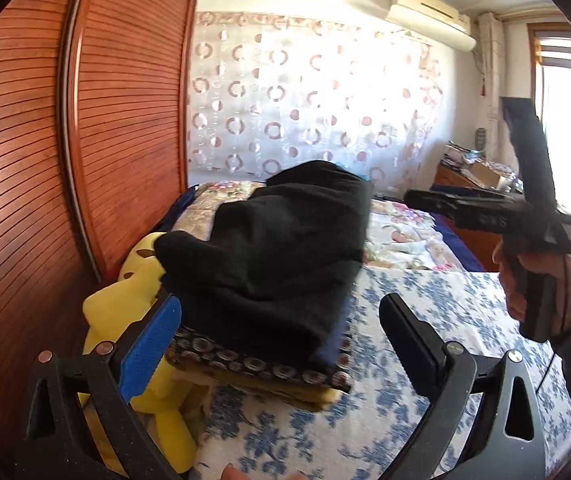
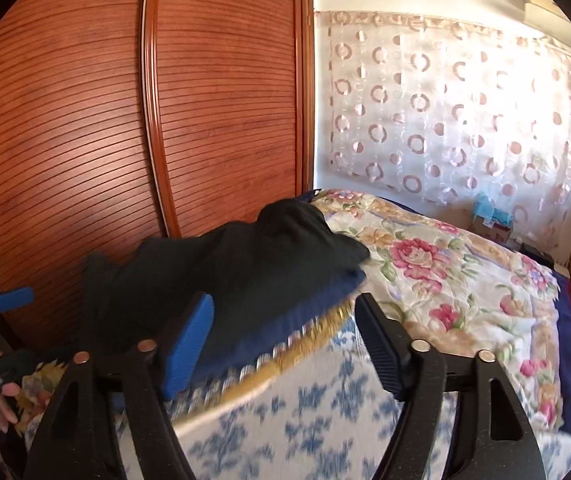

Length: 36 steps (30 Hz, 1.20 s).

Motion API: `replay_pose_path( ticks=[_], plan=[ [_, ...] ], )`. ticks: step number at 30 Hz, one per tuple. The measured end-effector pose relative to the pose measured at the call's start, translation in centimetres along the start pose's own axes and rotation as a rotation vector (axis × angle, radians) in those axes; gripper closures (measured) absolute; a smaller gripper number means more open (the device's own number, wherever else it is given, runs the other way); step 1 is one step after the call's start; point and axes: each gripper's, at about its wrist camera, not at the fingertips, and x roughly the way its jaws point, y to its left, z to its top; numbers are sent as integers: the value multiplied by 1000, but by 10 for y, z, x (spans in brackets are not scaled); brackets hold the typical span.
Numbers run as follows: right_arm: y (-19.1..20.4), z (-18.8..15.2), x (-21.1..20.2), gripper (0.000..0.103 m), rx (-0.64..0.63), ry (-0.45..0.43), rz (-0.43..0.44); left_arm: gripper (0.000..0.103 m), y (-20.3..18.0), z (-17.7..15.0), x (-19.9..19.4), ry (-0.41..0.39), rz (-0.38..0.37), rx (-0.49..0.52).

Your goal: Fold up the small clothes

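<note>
A folded black garment (image 1: 277,240) lies on top of a stack of folded clothes (image 1: 261,364) on the bed; below it are a navy piece and a patterned dark-and-gold piece. In the right wrist view the black garment (image 2: 229,276) sits over the navy layer (image 2: 285,320). My left gripper (image 1: 281,344) is open and empty, just in front of the stack. My right gripper (image 2: 285,344) is open and empty, close to the stack's edge. The right gripper's body (image 1: 533,216) shows held in a hand at the right of the left wrist view.
The bed has a blue floral sheet (image 1: 425,360) in front and a rose-patterned quilt (image 2: 445,272) behind. A yellow plush toy (image 1: 133,300) lies left of the stack. A wooden slatted wardrobe (image 1: 65,140) stands at the left. A curtain (image 1: 305,100) and a cluttered cabinet (image 1: 473,172) lie beyond.
</note>
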Motion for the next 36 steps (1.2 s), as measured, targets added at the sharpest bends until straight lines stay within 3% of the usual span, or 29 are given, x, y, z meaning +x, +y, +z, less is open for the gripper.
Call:
replay_pose_path(
  ticks=[2,10,18,26,36],
  plan=[
    [2,-14,-21,20,17,-2,-10,3,-9,-1,-2,8,-3,18],
    [9,-70,-97,19,88,-1,-90,3,-51,-19,-8,35,-55,61],
    [21,-119,-184,19,178,-29,-264,3,-96,-34,-12,61,-139,90],
    [34,-140,-268,19,250,-95,-394,3,-134,-31,-25,49,-193,124],
    [48,-142,-306,19,264,-146,-456,3,-147,-22,-42,10,-187,135]
  ],
)
